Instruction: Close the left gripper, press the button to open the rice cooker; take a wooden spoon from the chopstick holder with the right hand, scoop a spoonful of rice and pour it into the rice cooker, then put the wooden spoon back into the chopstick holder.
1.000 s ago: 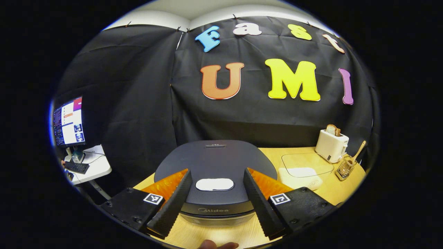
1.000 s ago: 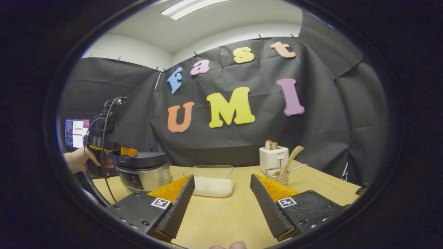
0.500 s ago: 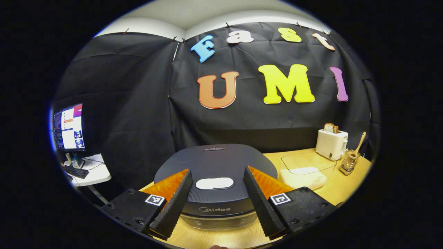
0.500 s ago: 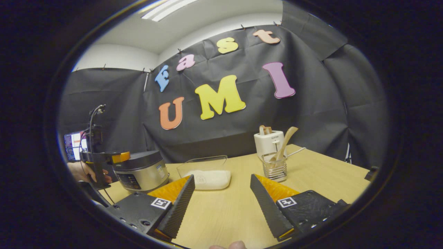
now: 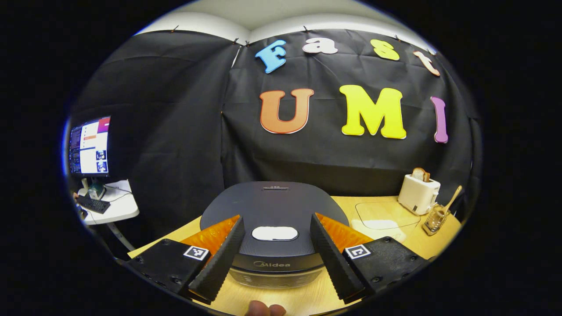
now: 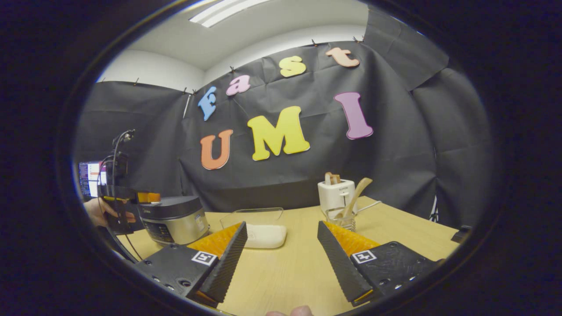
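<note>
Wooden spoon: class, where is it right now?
In the right gripper view, the wooden spoon stands tilted in the chopstick holder, beside the toaster, right of the rice container.

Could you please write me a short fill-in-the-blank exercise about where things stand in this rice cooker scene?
1. The rice cooker has its lid ____.
2. The wooden spoon stands in the ____ beside the toaster.
3. The fingers of the left hand-held gripper are ____, on either side of the white button.
4. The right hand-held gripper holds ____ between its fingers.

Missing words: shut; chopstick holder; open; nothing
</note>
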{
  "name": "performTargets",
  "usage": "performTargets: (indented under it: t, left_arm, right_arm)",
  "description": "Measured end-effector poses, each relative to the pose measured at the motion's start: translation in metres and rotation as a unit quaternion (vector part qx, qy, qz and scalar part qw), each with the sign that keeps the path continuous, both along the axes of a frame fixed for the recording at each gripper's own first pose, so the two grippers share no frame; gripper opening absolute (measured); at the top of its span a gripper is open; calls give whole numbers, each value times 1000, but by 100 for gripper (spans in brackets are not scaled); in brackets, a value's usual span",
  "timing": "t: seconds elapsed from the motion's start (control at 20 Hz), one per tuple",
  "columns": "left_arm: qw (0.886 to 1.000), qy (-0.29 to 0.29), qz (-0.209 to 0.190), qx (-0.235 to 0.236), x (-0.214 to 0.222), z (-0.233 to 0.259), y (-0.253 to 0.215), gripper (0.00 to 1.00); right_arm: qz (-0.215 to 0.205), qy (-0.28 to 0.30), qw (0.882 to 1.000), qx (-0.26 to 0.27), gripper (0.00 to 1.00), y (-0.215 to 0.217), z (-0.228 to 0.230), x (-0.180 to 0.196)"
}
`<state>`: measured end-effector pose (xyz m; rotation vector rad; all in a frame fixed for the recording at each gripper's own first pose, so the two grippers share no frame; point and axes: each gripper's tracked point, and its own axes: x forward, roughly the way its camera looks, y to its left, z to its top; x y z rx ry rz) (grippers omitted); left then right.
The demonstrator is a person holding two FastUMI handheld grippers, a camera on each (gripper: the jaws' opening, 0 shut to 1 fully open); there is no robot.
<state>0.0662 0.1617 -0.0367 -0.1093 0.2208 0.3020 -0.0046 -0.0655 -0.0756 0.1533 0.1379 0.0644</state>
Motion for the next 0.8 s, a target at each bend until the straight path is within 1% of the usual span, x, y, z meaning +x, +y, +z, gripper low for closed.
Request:
performTargets:
  t: [0.05, 0.1, 0.15, 0.2, 0.25, 0.3, 0.35, 0.4, 0.45, 0.5, 0.6, 0.65, 0.7, 0.75, 0.8]
  left_arm:
    - [1000, -11, 4, -6, -6, 8, -1, 97]
    - [1000, -21, -2, -8, -10, 17, -6, 96]
    - [1000, -22, -19, -1, -17, 24, -16, 96]
    - [999, -22, -25, 20, -24, 31, -20, 98]
    - [998, -31, -24, 49, -29, 43, -19, 98]
    - [996, -43, -21, 73, -37, 56, -19, 98]
    - [994, -56, -21, 87, -44, 69, -24, 98]
    - [993, -72, -25, 91, -52, 79, -34, 98]
    - [992, -86, -33, 84, -58, 86, -49, 98]
    - [992, -95, -45, 75, -63, 89, -64, 98]
    - [990, -101, -63, 71, -71, 88, -85, 98]
    - [989, -103, -66, 77, -77, 89, -91, 98]
    - [988, -106, -63, 88, -82, 90, -95, 98]
    - [987, -112, -60, 95, -86, 91, -98, 98]
    - [987, -115, -59, 96, -89, 90, -104, 98]
  right_arm:
    - [0, -3, 1000, -6, 91, 1, 4, -1]
    - [0, -8, 1000, -12, 95, 3, 9, -1]
    - [1, -14, 1000, -19, 95, 6, 15, -1]
    - [2, -21, 999, -24, 91, 9, 21, 0]
    - [3, -27, 999, -28, 95, 13, 27, 0]
    - [6, -32, 999, -30, 95, 17, 32, 1]
    - [7, -36, 999, -33, 95, 20, 37, 0]
    - [8, -40, 998, -39, 95, 23, 43, 1]
    - [4, -45, 998, -44, 91, 21, 47, 1]
    - [-1, -50, 998, -46, 95, 20, 53, 1]
    - [-6, -59, 997, -47, 95, 19, 64, -2]
    - [-7, -63, 997, -50, 91, 20, 69, -4]
    - [-9, -67, 996, -54, 95, 20, 74, -6]
    - [-8, -71, 996, -57, 91, 23, 77, -9]
    - [-7, -69, 996, -56, 95, 26, 77, -11]
